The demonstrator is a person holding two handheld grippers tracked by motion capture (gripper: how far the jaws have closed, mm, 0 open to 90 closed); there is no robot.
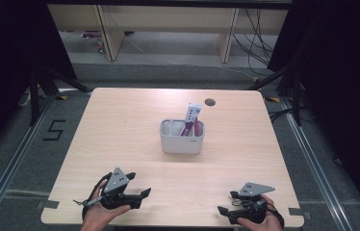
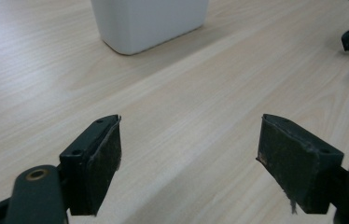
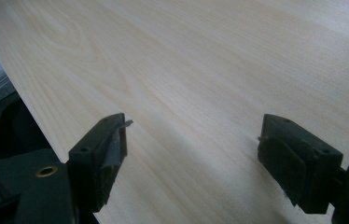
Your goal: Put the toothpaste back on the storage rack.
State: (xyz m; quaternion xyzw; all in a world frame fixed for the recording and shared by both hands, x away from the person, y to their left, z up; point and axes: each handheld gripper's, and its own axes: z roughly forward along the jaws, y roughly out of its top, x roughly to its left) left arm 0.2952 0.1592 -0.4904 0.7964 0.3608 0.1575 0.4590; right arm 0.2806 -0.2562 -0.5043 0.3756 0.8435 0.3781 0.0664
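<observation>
Table [image 1: 120, 125]: high view alone reveals tube [image 1: 191, 118] inside holder [image 1: 182, 143].

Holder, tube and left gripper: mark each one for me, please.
holder [image 1: 182, 143]: high view, on its white front wall.
tube [image 1: 191, 117]: high view, on the printed part sticking up from the holder's right compartment.
left gripper [image 1: 138, 185]: high view, midway between its open fingertips.

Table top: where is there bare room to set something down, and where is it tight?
Bare wood lies all around the white holder: wide patches to its left and right out to the table edges, and a strip between it and the left gripper and right gripper. Crowded only inside the holder, where the tube stands.
</observation>
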